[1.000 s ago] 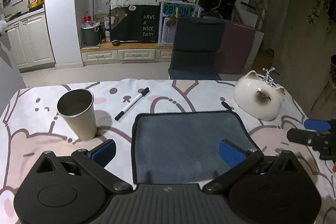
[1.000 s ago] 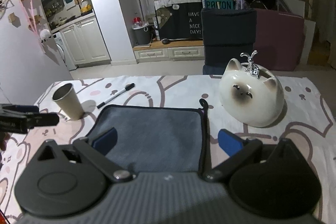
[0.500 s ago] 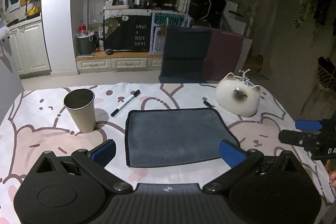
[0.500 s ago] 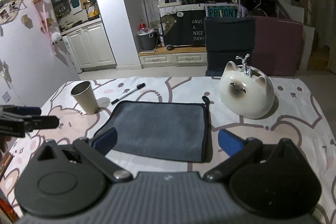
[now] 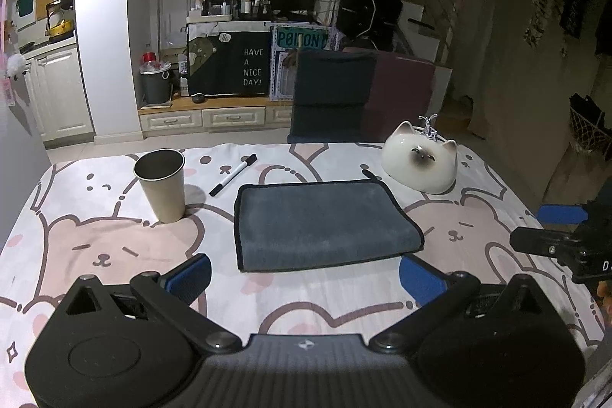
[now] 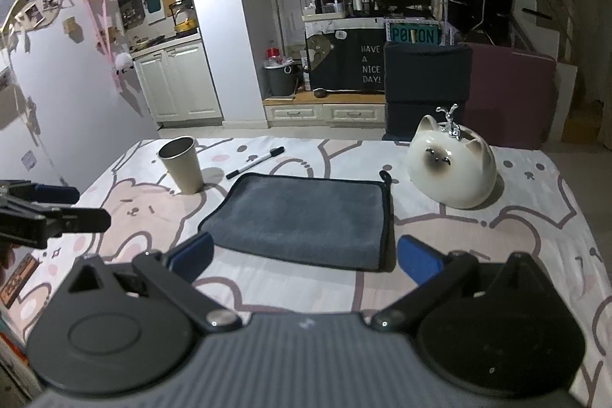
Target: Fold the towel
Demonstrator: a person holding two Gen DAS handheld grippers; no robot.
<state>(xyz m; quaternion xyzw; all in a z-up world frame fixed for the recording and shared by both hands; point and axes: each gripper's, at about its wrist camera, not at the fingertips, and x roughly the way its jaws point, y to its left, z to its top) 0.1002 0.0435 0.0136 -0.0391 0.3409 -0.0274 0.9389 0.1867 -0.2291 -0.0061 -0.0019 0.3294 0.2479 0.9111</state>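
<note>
Two pieces of writing can be read beyond the table: a dark banner (image 5: 225,64) says "HAVE A NICE DAY!", and just to its right a teal plate (image 5: 302,39) seems to read "POISON", its middle letters hard to make out. A white letter "D" shows on the right gripper's body at the edge of the left wrist view.

The towel (image 5: 325,222) lies folded into a grey rectangle with black trim in the middle of the table (image 5: 95,236), on a cloth printed with cartoon bears. The cup (image 5: 160,188) stands to its left, the marker (image 5: 233,174) lies between cup and towel near the far edge, and the cat jar (image 5: 420,163) sits by the towel's far right corner.

The left gripper (image 5: 304,276) has its blue pads spread wide, holding nothing, short of the towel's near edge. The right gripper (image 6: 304,255) is likewise spread and empty, its left pad near the towel's near left corner; whether it touches cannot be told.

Compared with a second ago, both grippers have pulled back and up: the pads then sat over the towel, and now bare cloth shows between them and it. The towel itself has not shifted.
</note>
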